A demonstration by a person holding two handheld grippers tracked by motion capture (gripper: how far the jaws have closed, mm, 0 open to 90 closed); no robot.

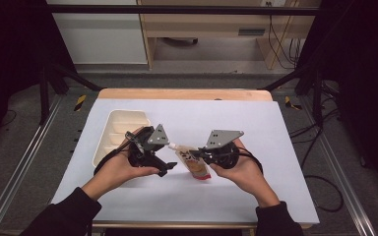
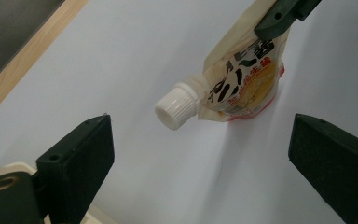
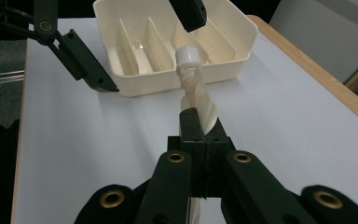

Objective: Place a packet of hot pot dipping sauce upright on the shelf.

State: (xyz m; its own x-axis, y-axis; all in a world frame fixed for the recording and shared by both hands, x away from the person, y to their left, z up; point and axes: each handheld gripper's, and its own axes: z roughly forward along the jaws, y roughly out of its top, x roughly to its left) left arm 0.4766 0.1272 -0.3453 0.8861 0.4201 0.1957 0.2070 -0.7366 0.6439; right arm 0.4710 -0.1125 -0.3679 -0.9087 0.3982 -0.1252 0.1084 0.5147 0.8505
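Observation:
A cream spouted pouch (image 1: 195, 166) with dark lettering and a white screw cap (image 1: 173, 146) hangs just above the white table top (image 1: 256, 147). My right gripper (image 1: 198, 155) is shut on the pouch's edge, away from the cap; its closed jaws (image 3: 198, 122) pinch the twisted pouch (image 3: 199, 100), with the cap (image 3: 187, 55) pointing away. My left gripper (image 1: 166, 158) is open. Its wide jaws (image 2: 201, 135) face the cap (image 2: 177, 106) without touching it. The pouch (image 2: 244, 84) hangs tilted beyond them, with the right gripper's jaw tip (image 2: 279, 14) clamped on it.
A cream tray (image 1: 109, 129) with several narrow compartments sits on the table's left half, behind my left hand; its near wall (image 3: 168, 81) stands just past the cap. The table's wooden far edge (image 1: 187, 93) borders a drop to the floor.

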